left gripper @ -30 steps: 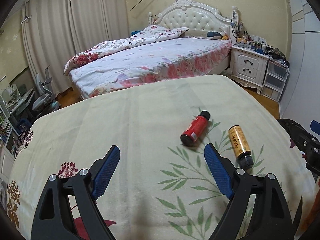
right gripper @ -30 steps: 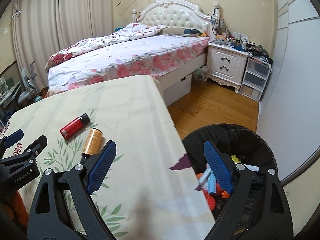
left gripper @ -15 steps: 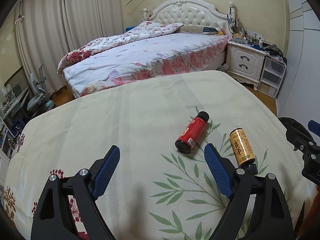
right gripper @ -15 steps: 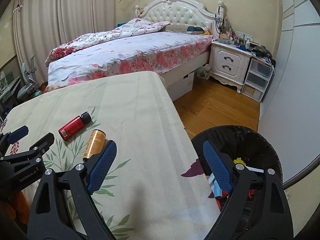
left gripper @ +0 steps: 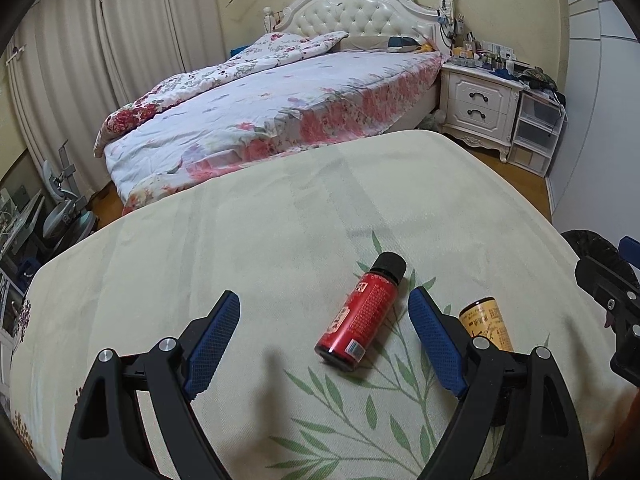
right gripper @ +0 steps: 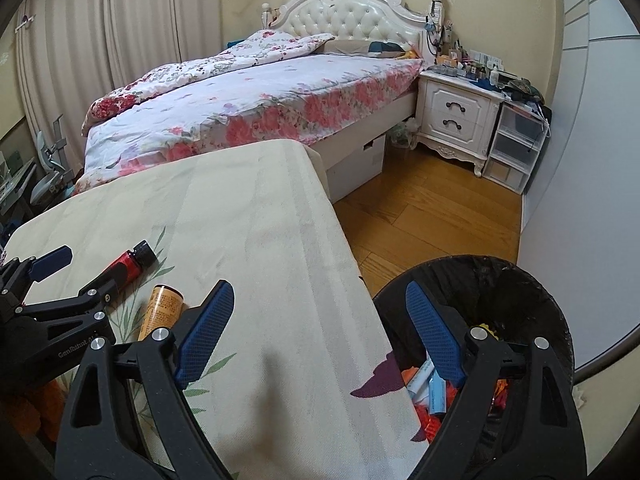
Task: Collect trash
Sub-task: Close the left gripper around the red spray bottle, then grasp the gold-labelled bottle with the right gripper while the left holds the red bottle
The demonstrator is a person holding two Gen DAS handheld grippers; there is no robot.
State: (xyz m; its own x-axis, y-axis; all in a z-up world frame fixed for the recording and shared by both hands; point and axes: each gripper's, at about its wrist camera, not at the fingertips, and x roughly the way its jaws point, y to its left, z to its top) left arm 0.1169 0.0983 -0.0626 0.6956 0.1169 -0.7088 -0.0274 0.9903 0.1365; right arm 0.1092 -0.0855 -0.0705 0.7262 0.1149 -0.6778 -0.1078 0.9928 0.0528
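Cream cloth printed with green leaves covered the near table, with a floral-quilted bed beyond. On it lay a small red bottle with a black cap, its white label print too small to read, inside the spread jaws of the empty left gripper. Just right lay an amber bottle with a yellow label. Over the table's right edge, the right gripper hung released beside a black-lined trash bin. "GenRobot" showed on the left gripper's body.
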